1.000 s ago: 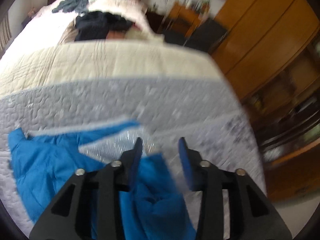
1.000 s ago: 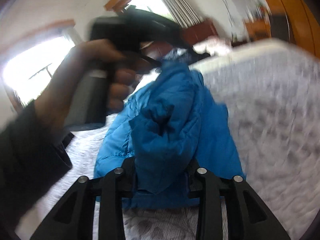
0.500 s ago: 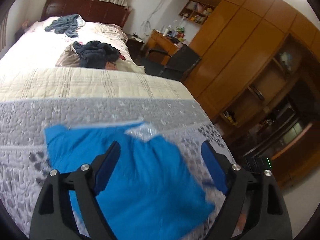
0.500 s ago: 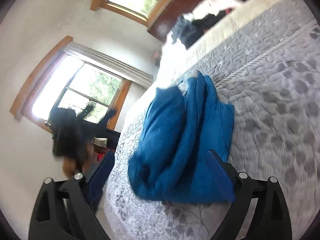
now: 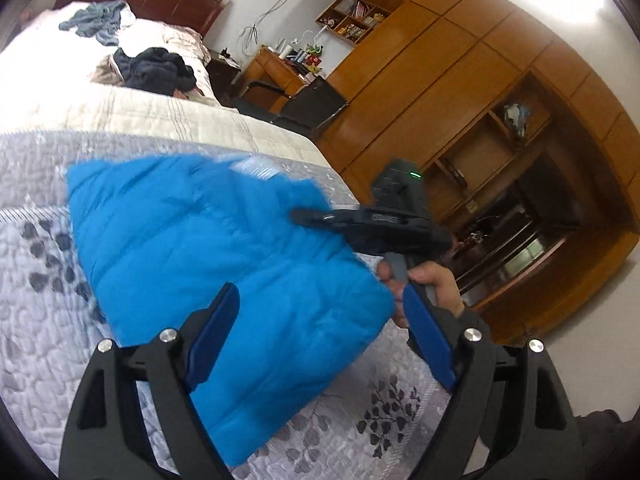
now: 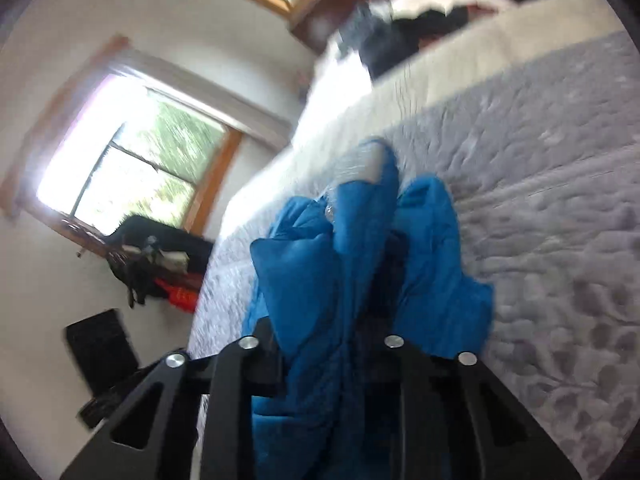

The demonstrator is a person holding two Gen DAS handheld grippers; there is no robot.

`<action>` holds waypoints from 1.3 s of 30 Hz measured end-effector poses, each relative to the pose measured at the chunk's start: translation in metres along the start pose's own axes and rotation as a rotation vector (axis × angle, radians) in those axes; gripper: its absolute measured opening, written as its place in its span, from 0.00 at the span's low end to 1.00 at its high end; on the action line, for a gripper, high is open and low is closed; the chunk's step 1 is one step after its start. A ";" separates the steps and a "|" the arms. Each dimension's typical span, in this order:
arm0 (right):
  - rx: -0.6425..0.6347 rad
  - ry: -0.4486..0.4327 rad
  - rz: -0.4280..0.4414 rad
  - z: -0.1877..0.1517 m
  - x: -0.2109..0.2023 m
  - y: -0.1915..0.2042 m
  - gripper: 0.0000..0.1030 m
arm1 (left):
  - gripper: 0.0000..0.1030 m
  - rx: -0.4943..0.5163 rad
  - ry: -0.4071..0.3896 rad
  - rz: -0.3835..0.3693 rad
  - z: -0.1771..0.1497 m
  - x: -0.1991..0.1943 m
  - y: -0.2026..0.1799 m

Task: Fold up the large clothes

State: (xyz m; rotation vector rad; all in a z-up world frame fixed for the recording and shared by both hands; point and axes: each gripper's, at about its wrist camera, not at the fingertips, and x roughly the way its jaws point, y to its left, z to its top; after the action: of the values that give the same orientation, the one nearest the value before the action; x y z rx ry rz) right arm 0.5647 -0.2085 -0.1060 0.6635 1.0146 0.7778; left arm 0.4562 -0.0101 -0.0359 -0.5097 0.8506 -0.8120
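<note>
1. Grey quilted bed cover (image 5: 44, 320) with a leaf print fills the near ground, wooden wardrobes (image 5: 460, 80) rising beyond the bed's far edge; a heap of dark clothes (image 5: 156, 70) lies well ahead, near the headboard.

2. Directly ahead of the left hand-held gripper (image 5: 320, 332) lies the blue padded jacket (image 5: 224, 264), folded into a thick pad on the cover. Its long axis runs diagonally — from the far left corner down to the near corner just below the spread fingers.

3. Left hand-held gripper: fingers wide apart, holding nothing, poised above the jacket's near half.

4. Right hand-held gripper (image 6: 332, 344): closed on a bunch of the blue jacket, whose fabric fills the gap between the fingers in its own view. From the left wrist view it reaches in from the right, its tip over the jacket's right edge.

5. Judgement — the right hand (image 5: 428, 284) is the nearer and already has the cloth, so the next fold likely turns on carrying that right edge leftward across the long axis, with the left free to pin or smooth the near half.
</note>
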 end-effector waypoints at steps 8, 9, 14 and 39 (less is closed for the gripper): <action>0.102 -0.042 0.024 -0.022 -0.021 -0.057 0.51 | 0.80 -0.019 0.065 -0.035 -0.010 0.034 0.017; 0.069 -0.062 -0.001 -0.018 -0.031 -0.046 0.53 | 0.80 -0.012 0.052 -0.039 -0.005 0.031 0.016; 0.027 0.007 -0.038 0.004 -0.031 -0.012 0.60 | 0.80 -0.032 -0.014 -0.075 0.033 0.025 0.021; -0.298 0.025 -0.102 -0.072 -0.069 0.061 0.39 | 0.76 0.028 0.228 -0.183 -0.011 0.070 -0.001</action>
State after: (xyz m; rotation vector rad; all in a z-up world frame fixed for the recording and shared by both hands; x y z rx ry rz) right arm 0.4618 -0.2213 -0.0520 0.3443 0.9241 0.8281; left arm 0.4745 -0.0668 -0.0738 -0.4802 1.0105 -1.0633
